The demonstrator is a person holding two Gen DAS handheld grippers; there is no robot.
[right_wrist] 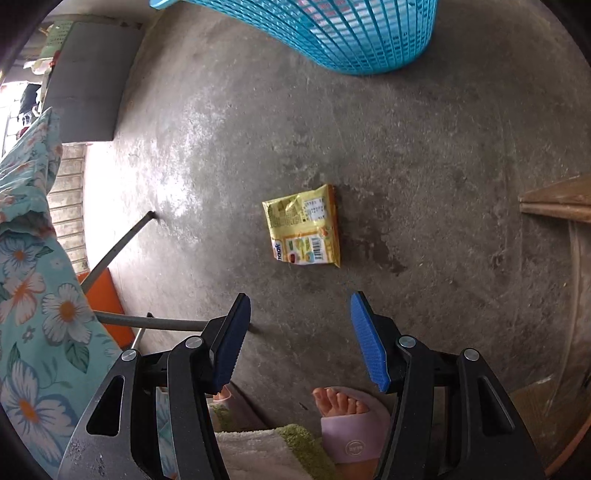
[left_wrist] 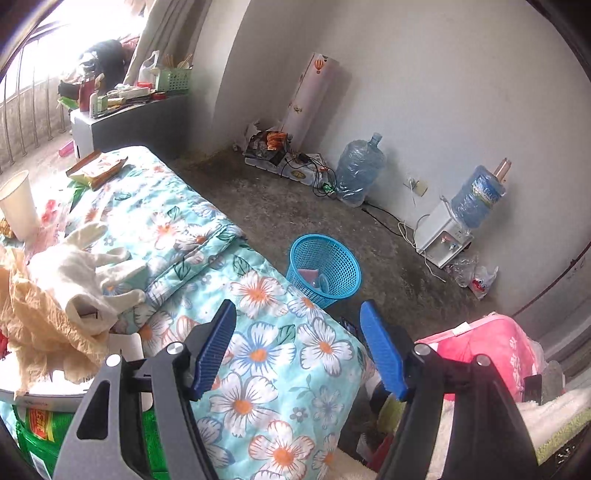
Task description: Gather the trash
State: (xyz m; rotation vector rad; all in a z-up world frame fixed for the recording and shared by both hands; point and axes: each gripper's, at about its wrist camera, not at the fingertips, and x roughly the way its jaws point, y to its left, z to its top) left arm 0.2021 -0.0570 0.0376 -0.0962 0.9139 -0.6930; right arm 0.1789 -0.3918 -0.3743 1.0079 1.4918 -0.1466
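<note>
The right gripper [right_wrist: 300, 334] points steeply down at the concrete floor [right_wrist: 424, 166]; its jaws stand about half open and nothing is between them; the blue pads touch nothing. Just ahead of the fingertips, a little beyond them, a yellow snack packet [right_wrist: 303, 226] lies flat on the floor with its printed back and barcode upward; it is apart from the gripper, not yet reached. Beyond the packet, near but not touching it, stands the blue mesh basket [right_wrist: 332, 33]; in the left wrist view the same basket [left_wrist: 324, 269] stands on the floor beside the bed with the flowered quilt [left_wrist: 258, 354], and some pieces seem already to lie in it, though I cannot tell what they are.

The left gripper [left_wrist: 298, 349] hangs over the edge of the quilt; its jaws are open rather wide and hold nothing. At the left of that view a crumpled brown paper [left_wrist: 33, 314], a pale glove [left_wrist: 81, 266] and a white paper cup [left_wrist: 18, 206] lie on the clutter; whether these are also trash I cannot say.

I judge that the step in hand is the approach to the packet with the right gripper. The next move calls for going lower, with one pad on each side of the packet; since it lies flat and thin, the tips must come almost to the floor and catch an edge, or the foil may slip away. The person's foot in a pink slipper [right_wrist: 351, 424] is near below.
</note>
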